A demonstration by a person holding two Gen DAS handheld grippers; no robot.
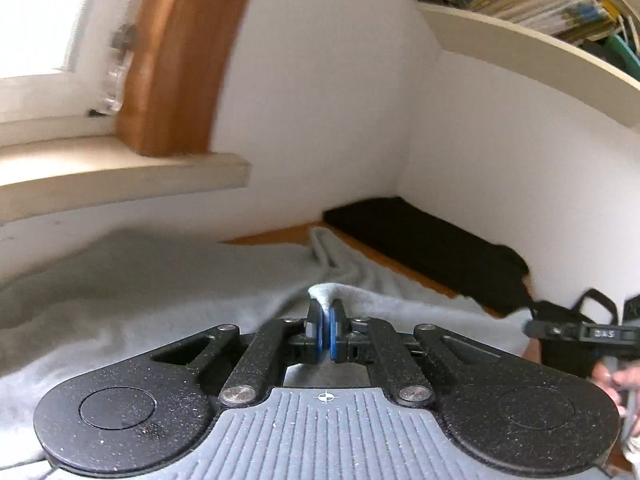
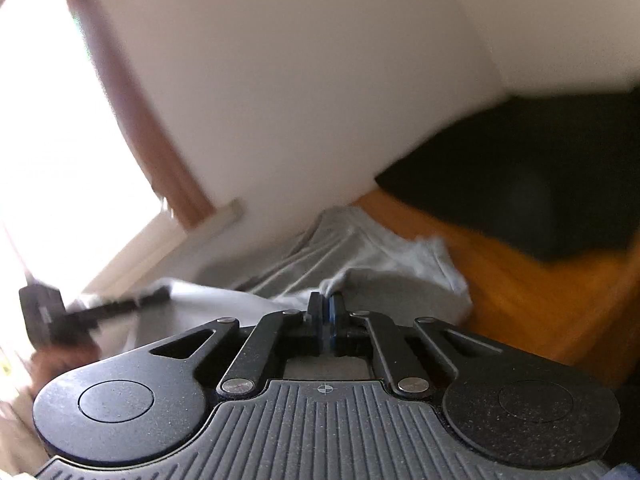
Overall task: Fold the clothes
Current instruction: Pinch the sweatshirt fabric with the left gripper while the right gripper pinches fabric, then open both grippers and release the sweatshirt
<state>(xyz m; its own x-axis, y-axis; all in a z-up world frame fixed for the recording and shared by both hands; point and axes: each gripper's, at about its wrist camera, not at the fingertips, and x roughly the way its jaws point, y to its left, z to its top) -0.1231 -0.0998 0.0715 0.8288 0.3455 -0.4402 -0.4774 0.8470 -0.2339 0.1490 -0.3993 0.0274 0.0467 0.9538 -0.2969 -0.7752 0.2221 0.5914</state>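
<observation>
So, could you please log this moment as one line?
left gripper: shut on grey garment | right gripper: shut on grey garment | surface: wooden top

Passage ahead is being closed off by the white wall (image 1: 320, 120) and, on the right, the folded black cloth (image 1: 432, 248) — free room is being left only over the grey garment (image 1: 140, 280) and the bare wooden strip (image 1: 272, 236).

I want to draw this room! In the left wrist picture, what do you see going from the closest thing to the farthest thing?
Left gripper pinching the grey garment → the garment spread over the orange-brown table → folded black cloth in the corner → white wall.
</observation>
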